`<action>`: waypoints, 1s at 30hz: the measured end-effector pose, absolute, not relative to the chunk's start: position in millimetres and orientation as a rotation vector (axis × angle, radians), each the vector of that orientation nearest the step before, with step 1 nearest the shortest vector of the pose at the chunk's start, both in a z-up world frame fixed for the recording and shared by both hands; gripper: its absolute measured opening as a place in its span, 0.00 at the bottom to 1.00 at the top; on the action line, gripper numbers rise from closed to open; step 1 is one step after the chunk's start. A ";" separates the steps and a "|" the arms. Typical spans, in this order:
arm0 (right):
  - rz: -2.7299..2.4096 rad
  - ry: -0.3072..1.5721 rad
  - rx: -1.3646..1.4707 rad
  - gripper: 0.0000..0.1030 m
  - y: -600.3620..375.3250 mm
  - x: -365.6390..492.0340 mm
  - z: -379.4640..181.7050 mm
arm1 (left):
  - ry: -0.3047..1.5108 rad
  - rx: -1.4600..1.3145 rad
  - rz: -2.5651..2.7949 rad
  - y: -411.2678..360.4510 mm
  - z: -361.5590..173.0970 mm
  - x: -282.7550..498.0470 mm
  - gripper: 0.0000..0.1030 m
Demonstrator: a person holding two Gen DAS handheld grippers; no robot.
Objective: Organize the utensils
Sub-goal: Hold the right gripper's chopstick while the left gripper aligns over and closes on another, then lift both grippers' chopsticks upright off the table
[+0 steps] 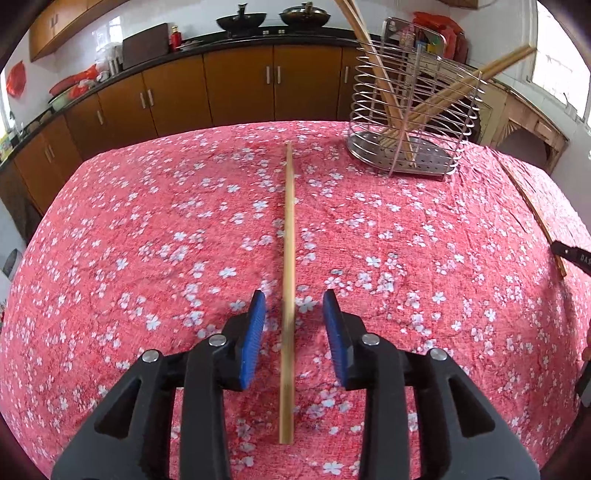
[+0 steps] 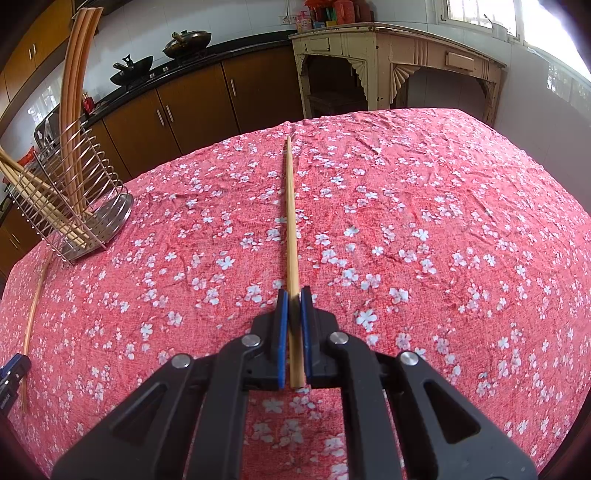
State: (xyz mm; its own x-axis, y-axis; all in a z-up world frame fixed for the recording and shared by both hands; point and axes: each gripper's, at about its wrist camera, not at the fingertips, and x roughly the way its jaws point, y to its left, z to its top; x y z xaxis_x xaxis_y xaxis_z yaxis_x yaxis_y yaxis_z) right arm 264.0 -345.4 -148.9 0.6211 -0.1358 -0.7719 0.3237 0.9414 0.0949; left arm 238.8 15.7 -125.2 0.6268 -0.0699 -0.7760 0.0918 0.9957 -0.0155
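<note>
Setting: Kitchen with brown cabinets along the back wall, two dark woks on the counter, and a desk under a red floral cloth.
Left gripper: your fingers stand parted, released, one on each side of a chopstick without touching it.
Left chopstick: it lies flat on the cloth, running straight away from you between the blue pads, its near end blurred.
Right gripper: your fingers are clenched on a second chopstick, gripping it close to its near end.
Right chopstick: its long end points ahead over the cloth; whether the far tip touches the cloth cannot be told.
Rack: a wire holder on a perforated steel base stands at the far side of the desk, well apart from both grippers.
Rack contents: several chopsticks lean inside it, crossing one another.
</note>
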 end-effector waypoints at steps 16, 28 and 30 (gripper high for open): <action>-0.263 0.870 0.203 0.08 -338.3 243.3 -149.2 | 0.894 0.074 -0.118 12.3 -126.2 203.5 0.34; -0.254 0.858 0.239 0.07 -344.7 232.7 -147.1 | 0.874 0.111 -0.141 14.4 -124.5 183.9 0.07; -0.252 0.840 0.253 0.07 -348.1 229.7 -143.7 | 0.871 0.098 -0.137 19.4 -123.3 185.6 0.07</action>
